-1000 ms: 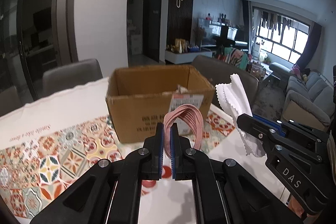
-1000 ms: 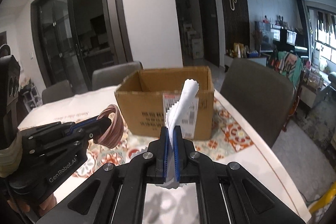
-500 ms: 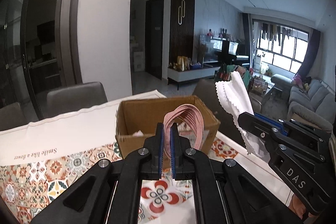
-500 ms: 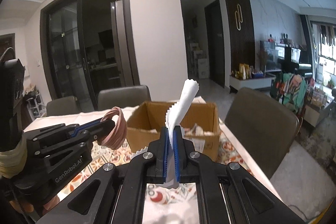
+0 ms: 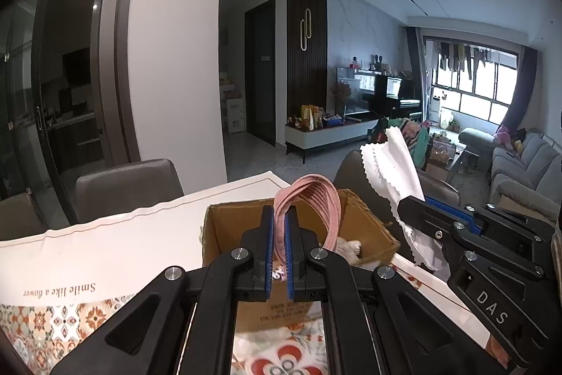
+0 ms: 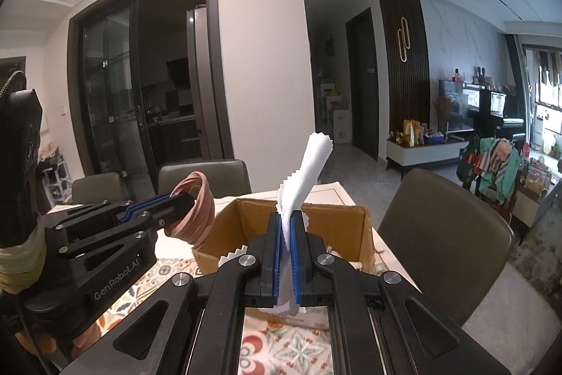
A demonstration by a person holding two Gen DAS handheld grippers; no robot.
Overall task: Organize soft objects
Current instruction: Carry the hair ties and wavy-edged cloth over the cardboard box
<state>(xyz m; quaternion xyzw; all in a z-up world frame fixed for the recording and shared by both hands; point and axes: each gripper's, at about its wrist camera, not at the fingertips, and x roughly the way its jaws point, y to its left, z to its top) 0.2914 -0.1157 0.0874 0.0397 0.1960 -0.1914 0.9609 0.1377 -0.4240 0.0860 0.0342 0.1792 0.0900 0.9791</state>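
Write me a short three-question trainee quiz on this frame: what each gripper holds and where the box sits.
1. True or false: the left gripper is shut on a pink band.
2. The right gripper holds: A) a sponge B) a white cloth C) nothing.
3. Fill in: the cardboard box stands open-topped on the patterned ____.

Key: 1 true; 2 B; 3 tablecloth.
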